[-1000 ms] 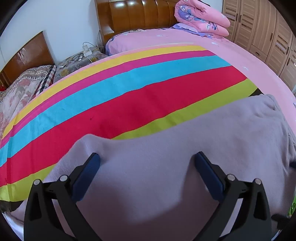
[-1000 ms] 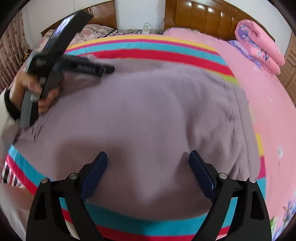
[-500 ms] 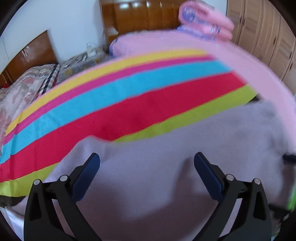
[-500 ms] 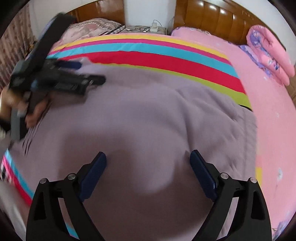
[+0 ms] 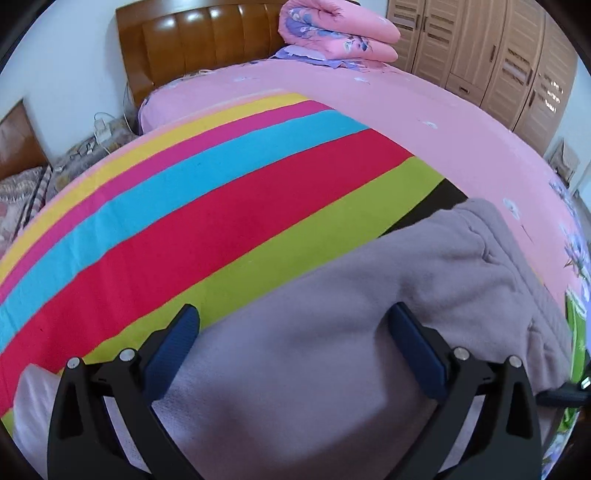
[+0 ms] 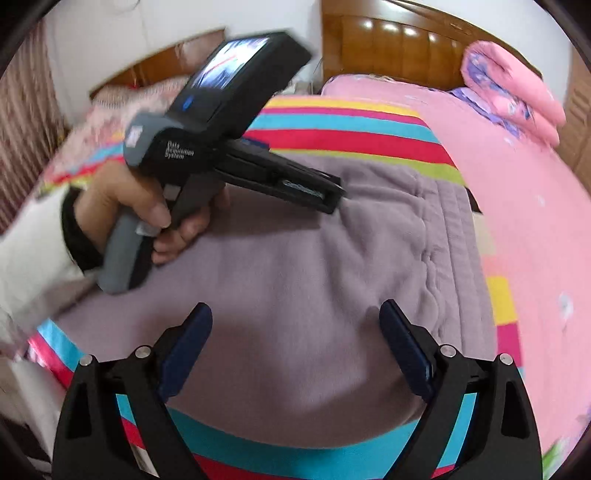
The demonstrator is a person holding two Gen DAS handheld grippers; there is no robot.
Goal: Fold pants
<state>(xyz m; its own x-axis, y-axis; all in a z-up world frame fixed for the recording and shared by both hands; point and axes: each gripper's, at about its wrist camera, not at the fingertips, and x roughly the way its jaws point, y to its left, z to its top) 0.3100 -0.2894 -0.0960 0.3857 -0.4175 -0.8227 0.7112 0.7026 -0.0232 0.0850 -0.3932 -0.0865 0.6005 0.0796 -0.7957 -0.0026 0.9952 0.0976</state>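
The mauve fleece pants (image 6: 332, 251) lie flat on the striped blanket, with the ribbed waistband (image 6: 456, 221) toward the right. My right gripper (image 6: 295, 328) hovers open over the near part of the pants, nothing between its blue pads. A hand (image 6: 147, 210) holds my left gripper (image 6: 330, 194) above the far left part of the pants. In the left wrist view the pants (image 5: 351, 314) fill the lower right, and the left gripper (image 5: 295, 336) stands open over their edge, holding nothing.
The striped blanket (image 5: 221, 221) covers a pink bed (image 5: 461, 140). A folded pink quilt (image 5: 336, 33) sits by the wooden headboard (image 5: 199, 44). Wooden wardrobes (image 5: 498, 62) line the far right. A second bed (image 6: 122, 107) and a cluttered nightstand (image 5: 92, 144) stand at the left.
The left gripper has risen and swung right over the pants, now looming larger in the right wrist view. The right gripper has drawn back toward the near edge. Both stay open.
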